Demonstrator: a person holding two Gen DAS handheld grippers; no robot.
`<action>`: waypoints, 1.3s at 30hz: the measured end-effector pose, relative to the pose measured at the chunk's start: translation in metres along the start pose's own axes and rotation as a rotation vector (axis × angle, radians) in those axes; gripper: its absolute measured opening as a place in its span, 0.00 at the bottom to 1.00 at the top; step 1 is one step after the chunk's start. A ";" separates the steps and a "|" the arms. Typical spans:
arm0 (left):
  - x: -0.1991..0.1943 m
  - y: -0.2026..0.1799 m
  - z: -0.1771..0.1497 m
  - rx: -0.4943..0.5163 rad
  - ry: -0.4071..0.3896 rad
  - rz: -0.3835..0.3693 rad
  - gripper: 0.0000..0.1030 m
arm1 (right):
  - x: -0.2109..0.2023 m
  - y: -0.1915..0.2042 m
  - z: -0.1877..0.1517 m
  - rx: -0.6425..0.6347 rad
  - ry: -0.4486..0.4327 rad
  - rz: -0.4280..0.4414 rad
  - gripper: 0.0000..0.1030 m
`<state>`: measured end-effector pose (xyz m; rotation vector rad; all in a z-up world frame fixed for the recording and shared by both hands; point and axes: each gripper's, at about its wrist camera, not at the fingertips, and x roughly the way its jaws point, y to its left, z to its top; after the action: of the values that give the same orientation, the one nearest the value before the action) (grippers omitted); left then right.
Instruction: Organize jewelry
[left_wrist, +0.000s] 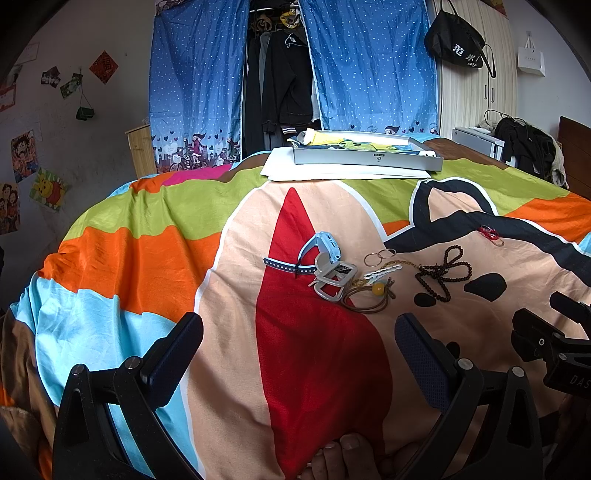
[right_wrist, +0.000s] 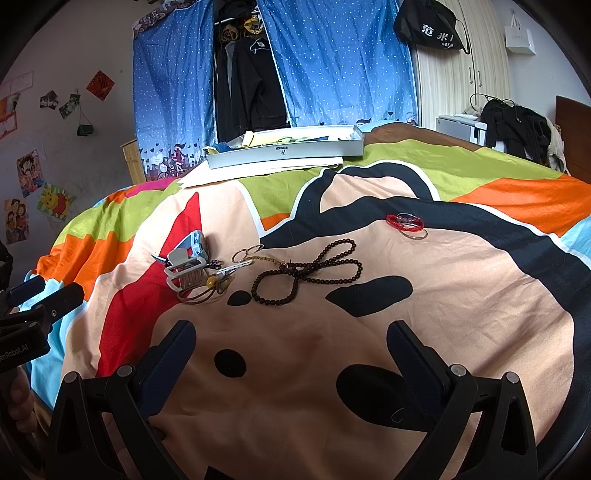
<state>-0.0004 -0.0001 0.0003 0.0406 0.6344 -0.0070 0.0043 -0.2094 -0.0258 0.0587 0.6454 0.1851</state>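
Going from left to right, the left gripper (left_wrist: 299, 343) hangs above the bedspread (left_wrist: 147, 243) with its jaws spread wide and nothing between them. Ahead of it lies the small pile: a light blue watch (left_wrist: 319, 245) with its strap running to the left, a grey hair clip (left_wrist: 334, 282) touching the watch, a brown hair tie (left_wrist: 365, 301) with a yellow bead, and two thin hoop rings (left_wrist: 378, 256) just behind. Further right lie the dark bead necklace (right_wrist: 308, 271) and, well apart from it, the red bracelets (right_wrist: 406, 223) on the black print. The right gripper (right_wrist: 291, 350) is also spread and empty.

No piece seems to be lifted yet, so the sorting appears to be at its start. The next move probably calls for lowering one gripper over a single piece and closing on it without dragging the neighbours.

The necklace is folded in loops; its long axis runs from lower left to upper right in the right view.

The flat box (left_wrist: 365, 153) at the far edge may be the place for storing, but this is not certain.
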 end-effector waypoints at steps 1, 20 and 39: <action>0.000 0.000 0.000 0.000 0.000 0.000 0.99 | 0.000 0.000 0.000 0.000 0.000 0.000 1.00; 0.000 0.000 0.000 0.000 0.001 0.000 0.99 | 0.001 -0.001 -0.001 0.001 0.003 0.000 1.00; 0.059 0.028 0.027 0.014 0.187 -0.103 0.99 | 0.007 -0.017 0.013 0.006 0.062 0.030 1.00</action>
<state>0.0636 0.0272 -0.0116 0.0221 0.8227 -0.1082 0.0206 -0.2252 -0.0212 0.0692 0.7074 0.2148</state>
